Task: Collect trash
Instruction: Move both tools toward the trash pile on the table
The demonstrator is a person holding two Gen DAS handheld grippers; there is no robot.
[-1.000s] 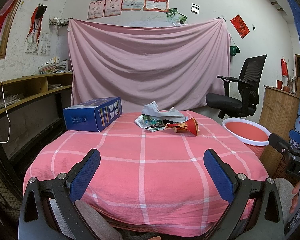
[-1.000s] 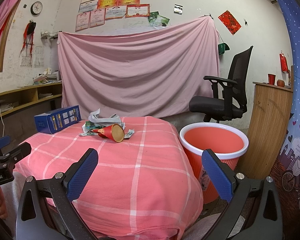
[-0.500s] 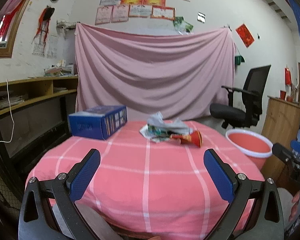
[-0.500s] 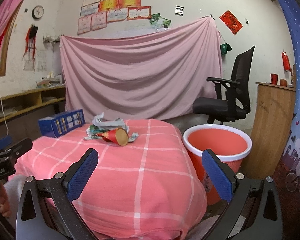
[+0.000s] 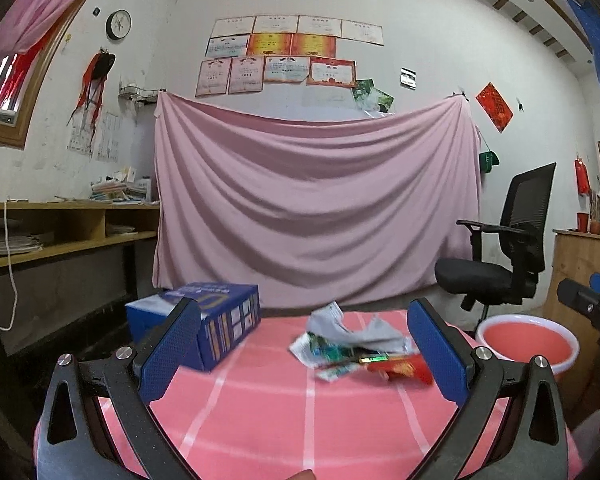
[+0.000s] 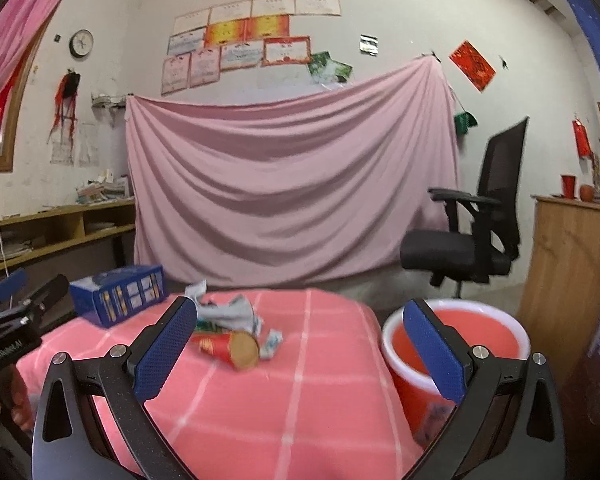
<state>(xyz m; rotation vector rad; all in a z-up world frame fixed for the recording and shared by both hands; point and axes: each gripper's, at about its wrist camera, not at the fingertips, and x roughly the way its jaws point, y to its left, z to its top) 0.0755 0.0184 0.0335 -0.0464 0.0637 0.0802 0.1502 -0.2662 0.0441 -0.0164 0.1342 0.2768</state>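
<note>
Both the left gripper [image 5: 300,354] and the right gripper [image 6: 294,354] are hanging released and empty above the near edge of the surface [image 5: 300,412]. The trash [image 6: 230,330], crumpled paper with a red cup [image 6: 230,347] lying on its side, is sitting mid-surface beside a blue box [image 5: 216,322]. The bucket [image 6: 480,336] is standing off the right edge. The cup is likely to roll if nudged; loose paper may slip from a shallow pinch.

Black grippers [image 5: 300,356] — blue pads [image 5: 171,352]
</note>
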